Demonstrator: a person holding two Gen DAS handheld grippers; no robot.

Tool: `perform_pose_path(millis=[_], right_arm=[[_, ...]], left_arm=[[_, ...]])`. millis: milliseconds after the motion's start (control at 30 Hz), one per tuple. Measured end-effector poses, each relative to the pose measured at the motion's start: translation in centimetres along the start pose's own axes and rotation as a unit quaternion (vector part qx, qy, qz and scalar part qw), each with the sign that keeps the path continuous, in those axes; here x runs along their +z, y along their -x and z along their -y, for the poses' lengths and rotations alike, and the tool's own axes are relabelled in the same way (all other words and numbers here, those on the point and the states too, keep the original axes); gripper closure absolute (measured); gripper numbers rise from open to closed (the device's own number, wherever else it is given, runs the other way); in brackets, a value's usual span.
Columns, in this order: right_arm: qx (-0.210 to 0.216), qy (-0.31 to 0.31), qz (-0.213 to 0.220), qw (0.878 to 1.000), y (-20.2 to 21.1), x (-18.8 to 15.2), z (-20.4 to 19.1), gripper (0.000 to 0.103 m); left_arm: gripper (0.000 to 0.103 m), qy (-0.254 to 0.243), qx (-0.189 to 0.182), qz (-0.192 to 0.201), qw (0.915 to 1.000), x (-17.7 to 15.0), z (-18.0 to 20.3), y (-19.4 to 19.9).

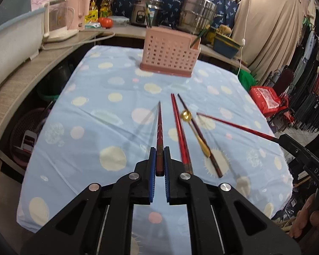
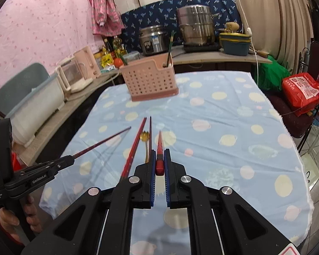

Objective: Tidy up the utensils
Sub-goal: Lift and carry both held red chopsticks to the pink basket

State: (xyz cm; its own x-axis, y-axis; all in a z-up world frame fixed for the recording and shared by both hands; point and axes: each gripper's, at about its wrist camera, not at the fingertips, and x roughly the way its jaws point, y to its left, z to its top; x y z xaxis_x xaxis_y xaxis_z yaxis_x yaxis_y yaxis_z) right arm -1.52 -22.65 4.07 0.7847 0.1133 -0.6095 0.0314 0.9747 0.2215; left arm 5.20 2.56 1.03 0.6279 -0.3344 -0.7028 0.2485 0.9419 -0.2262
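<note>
Your left gripper (image 1: 160, 159) is clamped on a dark red chopstick (image 1: 159, 127), lifted over the spotted tablecloth (image 1: 95, 110). Your right gripper (image 2: 159, 161) pinches a bright red chopstick (image 2: 159, 146). Two more chopsticks (image 1: 180, 131) and a gold spoon (image 1: 193, 127) lie on the cloth between them; the pink basket (image 1: 168, 53) stands at the far end.

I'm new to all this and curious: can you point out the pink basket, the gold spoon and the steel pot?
pink utensil basket (image 1: 168, 53): left wrist view, front perforated wall.
gold spoon (image 1: 186, 115): left wrist view, its bowl.
stacked steel pot (image 2: 195, 24): right wrist view, side wall.
</note>
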Motion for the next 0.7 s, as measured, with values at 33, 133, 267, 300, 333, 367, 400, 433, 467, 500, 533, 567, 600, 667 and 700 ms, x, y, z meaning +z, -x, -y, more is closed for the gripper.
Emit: perform_pose_path(millis=[33, 133, 267, 300, 333, 367, 400, 433, 467, 500, 533, 567, 600, 667, 700], right_arm=[[0.000, 0.000, 0.006, 1.000, 0.4, 0.5, 0.0, 0.096], [0.001, 0.005, 0.026, 1.000, 1.5, 2.1, -0.1, 0.096], [0.003, 0.012, 0.053, 0.999, 2.8, 4.4, -0.2, 0.096], [0.005, 0.015, 0.059, 0.998, 3.1, 5.0, -0.3, 0.096], [0.005, 0.018, 0.064, 0.998, 3.3, 5.5, -0.4, 0.096], [0.006, 0.021, 0.068, 0.997, 3.4, 6.0, -0.6, 0.096], [0.007, 0.024, 0.074, 0.997, 3.5, 6.7, -0.7, 0.096], [0.008, 0.027, 0.077, 0.997, 3.7, 7.1, -0.8, 0.096], [0.010, 0.029, 0.081, 0.996, 3.7, 7.6, -0.9, 0.096], [0.013, 0.030, 0.084, 0.996, 3.8, 8.1, -1.0, 0.096], [0.017, 0.031, 0.087, 0.996, 3.8, 8.8, -1.1, 0.096], [0.020, 0.033, 0.090, 0.995, 3.8, 9.3, -1.2, 0.096], [0.021, 0.036, 0.094, 0.995, 3.8, 10.0, -1.4, 0.096], [0.025, 0.040, 0.101, 0.994, 3.7, 11.0, -1.7, 0.096], [0.027, 0.042, 0.104, 0.993, 3.7, 11.6, -1.9, 0.096]], left_arm=[[0.096, -0.002, -0.001, 0.006, 1.0000, 0.5, 0.1, 0.5], [0.096, -0.009, -0.001, 0.021, 0.9997, 1.6, 0.4, 1.6], [0.096, -0.017, -0.001, 0.046, 0.9988, 3.7, 0.8, 3.1], [0.096, -0.019, 0.000, 0.052, 0.9985, 4.2, 0.9, 3.4], [0.096, -0.022, 0.001, 0.059, 0.9980, 4.9, 1.0, 3.7], [0.096, -0.024, 0.002, 0.064, 0.9976, 5.4, 1.1, 4.0], [0.096, -0.027, 0.003, 0.070, 0.9972, 5.9, 1.3, 4.2], [0.096, -0.030, 0.003, 0.075, 0.9967, 6.5, 1.4, 4.4], [0.096, -0.032, 0.004, 0.083, 0.9960, 7.2, 1.5, 4.6], [0.096, -0.035, 0.004, 0.088, 0.9955, 7.8, 1.6, 4.8], [0.096, -0.037, 0.004, 0.092, 0.9950, 8.4, 1.7, 4.9], [0.096, -0.039, 0.004, 0.098, 0.9944, 9.2, 1.8, 5.1], [0.096, -0.042, 0.003, 0.103, 0.9938, 9.9, 2.0, 5.2], [0.096, -0.046, 0.006, 0.115, 0.9923, 11.2, 2.2, 5.4], [0.096, -0.048, 0.007, 0.120, 0.9916, 11.8, 2.3, 5.4]])
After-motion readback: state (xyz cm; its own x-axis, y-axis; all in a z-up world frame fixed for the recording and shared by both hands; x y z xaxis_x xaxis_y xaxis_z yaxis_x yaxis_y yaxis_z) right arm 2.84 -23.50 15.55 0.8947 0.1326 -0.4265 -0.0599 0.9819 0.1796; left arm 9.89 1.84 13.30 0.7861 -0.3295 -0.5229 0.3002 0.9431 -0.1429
